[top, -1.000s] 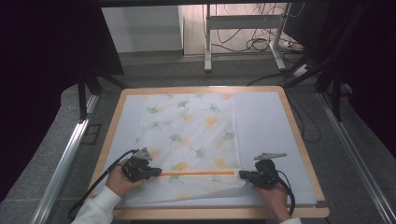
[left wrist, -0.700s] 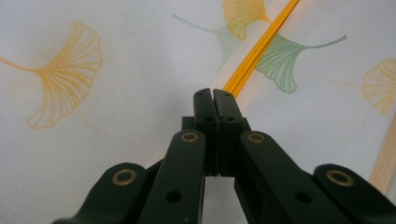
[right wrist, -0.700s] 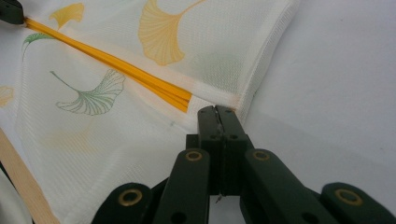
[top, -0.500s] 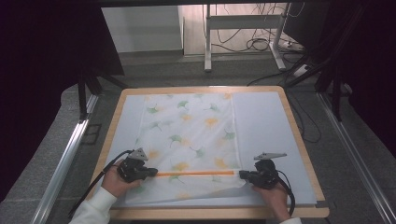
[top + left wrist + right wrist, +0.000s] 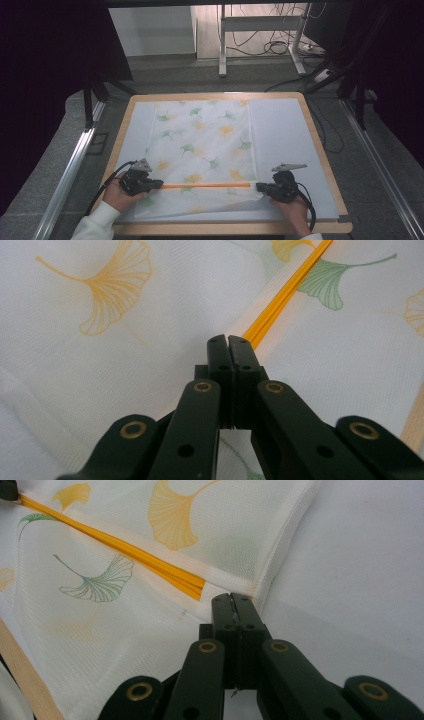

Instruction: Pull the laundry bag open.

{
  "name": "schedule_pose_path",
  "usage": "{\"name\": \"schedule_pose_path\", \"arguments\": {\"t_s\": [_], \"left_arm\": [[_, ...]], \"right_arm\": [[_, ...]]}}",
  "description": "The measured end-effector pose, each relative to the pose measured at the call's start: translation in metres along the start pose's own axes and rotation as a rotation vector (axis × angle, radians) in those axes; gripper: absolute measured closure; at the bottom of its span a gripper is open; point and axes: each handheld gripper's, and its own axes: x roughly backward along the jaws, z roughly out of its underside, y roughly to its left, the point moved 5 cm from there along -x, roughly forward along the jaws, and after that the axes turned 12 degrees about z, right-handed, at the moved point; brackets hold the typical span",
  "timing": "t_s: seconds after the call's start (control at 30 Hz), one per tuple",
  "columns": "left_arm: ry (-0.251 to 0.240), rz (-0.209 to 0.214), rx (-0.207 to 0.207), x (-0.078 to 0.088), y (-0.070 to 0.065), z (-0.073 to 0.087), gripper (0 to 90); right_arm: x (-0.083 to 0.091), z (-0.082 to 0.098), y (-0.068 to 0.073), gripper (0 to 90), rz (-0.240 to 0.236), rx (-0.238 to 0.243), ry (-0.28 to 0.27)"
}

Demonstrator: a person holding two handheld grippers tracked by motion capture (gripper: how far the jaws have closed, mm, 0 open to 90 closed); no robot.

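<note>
A thin white woven cloth printed with ginkgo leaves is seen, matt and finely textured, with a smooth orange band. Matt black plastic jaws carry brass-coloured rivets. The pale wooden table edge looks smooth.

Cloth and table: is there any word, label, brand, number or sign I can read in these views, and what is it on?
None. The cloth bears a pattern of yellow and green ginkgo leaves and an orange strip, no lettering. The left gripper and right gripper, both with jaws shut, show brass rivets and no markings. The table has no label.
</note>
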Motion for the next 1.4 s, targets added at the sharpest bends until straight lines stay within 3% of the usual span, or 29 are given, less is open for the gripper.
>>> {"name": "schedule_pose_path", "arguments": {"t_s": [1.4], "left_arm": [[-0.055, -0.052, 0.075, 0.034, 0.022, 0.036, 89.9]], "right_arm": [[0.0, 0.0, 0.0, 89.8, 0.001, 0.0, 0.001]]}}
